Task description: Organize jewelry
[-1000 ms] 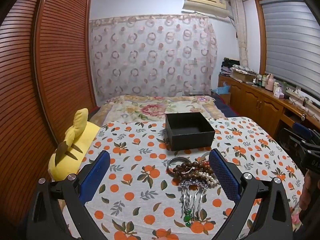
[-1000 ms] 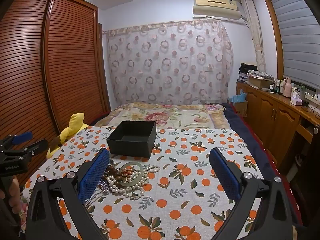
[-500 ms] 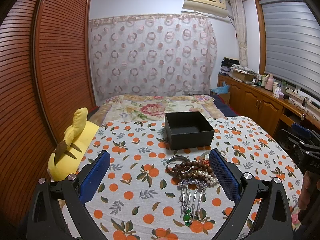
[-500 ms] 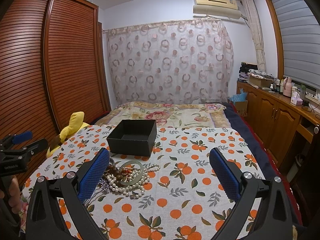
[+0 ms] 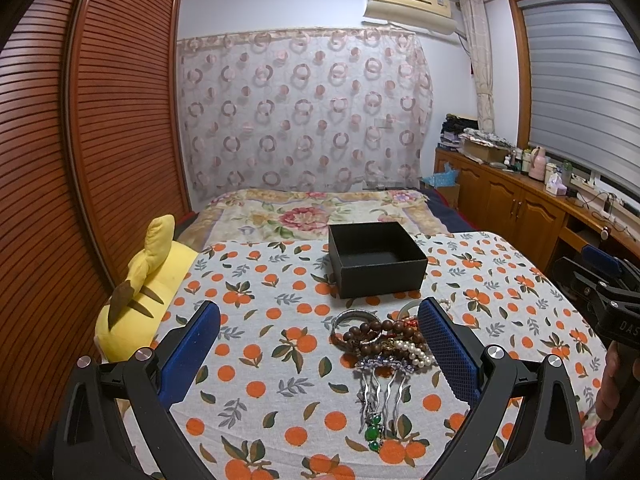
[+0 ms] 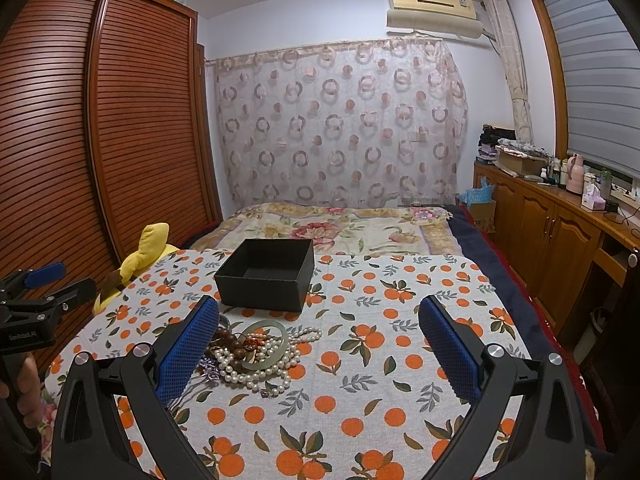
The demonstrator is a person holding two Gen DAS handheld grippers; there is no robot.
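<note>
A heap of jewelry lies on the orange-print cloth: brown wooden beads, a pearl necklace, a pale green bangle, a silver bangle and a silver hair comb with green drops. Behind the heap stands an open black box with nothing showing inside. My left gripper is open above the cloth, the heap just inside its right finger. My right gripper is open too, with the heap by its left finger. Neither holds anything.
A yellow plush toy lies at the cloth's left edge beside the slatted wardrobe. A floral blanket covers the far bed. Wooden cabinets with clutter line the right wall. A hand holds the other gripper's handle at the view's left edge.
Both views have barely shifted; the grippers stay open and the jewelry and box have not moved.
</note>
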